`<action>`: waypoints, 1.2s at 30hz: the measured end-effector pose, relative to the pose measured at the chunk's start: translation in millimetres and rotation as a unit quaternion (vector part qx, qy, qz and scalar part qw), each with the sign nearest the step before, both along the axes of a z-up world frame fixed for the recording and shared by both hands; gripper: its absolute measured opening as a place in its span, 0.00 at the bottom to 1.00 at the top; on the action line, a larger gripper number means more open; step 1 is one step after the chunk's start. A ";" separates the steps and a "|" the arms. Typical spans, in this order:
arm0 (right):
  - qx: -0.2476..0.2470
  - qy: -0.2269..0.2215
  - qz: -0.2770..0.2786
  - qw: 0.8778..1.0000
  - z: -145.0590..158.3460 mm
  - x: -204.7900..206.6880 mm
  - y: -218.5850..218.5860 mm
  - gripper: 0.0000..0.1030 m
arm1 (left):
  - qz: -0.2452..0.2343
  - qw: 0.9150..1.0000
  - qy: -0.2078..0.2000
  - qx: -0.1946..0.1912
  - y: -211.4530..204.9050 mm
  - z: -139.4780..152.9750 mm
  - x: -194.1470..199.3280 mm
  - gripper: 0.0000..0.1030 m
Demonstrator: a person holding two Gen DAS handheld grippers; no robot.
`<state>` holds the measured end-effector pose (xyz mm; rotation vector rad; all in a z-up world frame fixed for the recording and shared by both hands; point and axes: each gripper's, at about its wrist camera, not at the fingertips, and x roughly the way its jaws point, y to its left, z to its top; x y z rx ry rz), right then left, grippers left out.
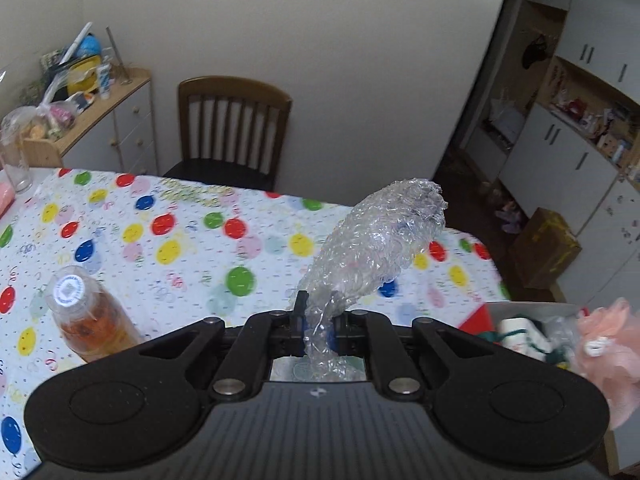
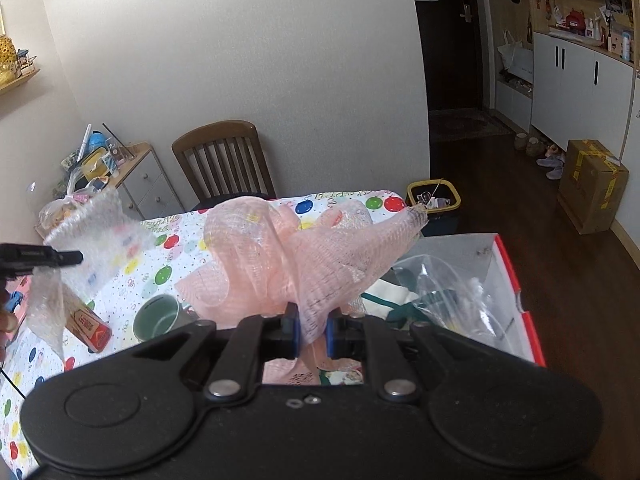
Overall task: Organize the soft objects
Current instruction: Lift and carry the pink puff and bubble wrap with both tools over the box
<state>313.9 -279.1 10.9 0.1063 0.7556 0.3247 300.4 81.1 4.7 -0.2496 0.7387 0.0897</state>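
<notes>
My left gripper (image 1: 318, 330) is shut on a clear sheet of bubble wrap (image 1: 372, 240), which sticks up above the balloon-patterned table (image 1: 168, 216). The same bubble wrap (image 2: 88, 248) shows at the left of the right wrist view, hanging from the left gripper's fingers (image 2: 44, 258). My right gripper (image 2: 311, 334) is shut on a pink mesh bath sponge (image 2: 280, 256), held above the table beside a red-edged box (image 2: 516, 288). The pink sponge (image 1: 612, 356) also appears at the right edge of the left wrist view, over the box (image 1: 532, 308).
A capped bottle of orange liquid (image 1: 88, 316) stands near the left gripper. A green mug (image 2: 158, 318) and a small red-and-tan packet (image 2: 90, 330) lie on the table. The box holds a clear plastic bag (image 2: 452, 292) and white-green items. A wooden chair (image 1: 232, 128) stands behind the table.
</notes>
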 end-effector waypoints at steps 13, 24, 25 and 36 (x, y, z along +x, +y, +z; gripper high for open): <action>-0.011 0.004 0.012 1.000 1.2 -7.9 -50.4 0.10 | -0.085 0.996 -0.016 -0.028 -115.7 15.8 -6.1 0.08; -0.013 0.002 0.011 1.000 -2.4 -2.9 -99.7 0.10 | -0.137 0.990 -0.009 -0.036 -212.5 14.6 16.2 0.08; -0.014 0.002 0.010 1.000 -2.6 -1.8 -103.5 0.10 | -0.142 0.989 -0.008 -0.037 -219.8 13.6 19.6 0.08; -0.018 0.023 0.013 0.999 -22.2 19.5 -125.2 0.10 | -0.155 0.986 0.053 -0.039 -278.4 -30.0 70.4 0.08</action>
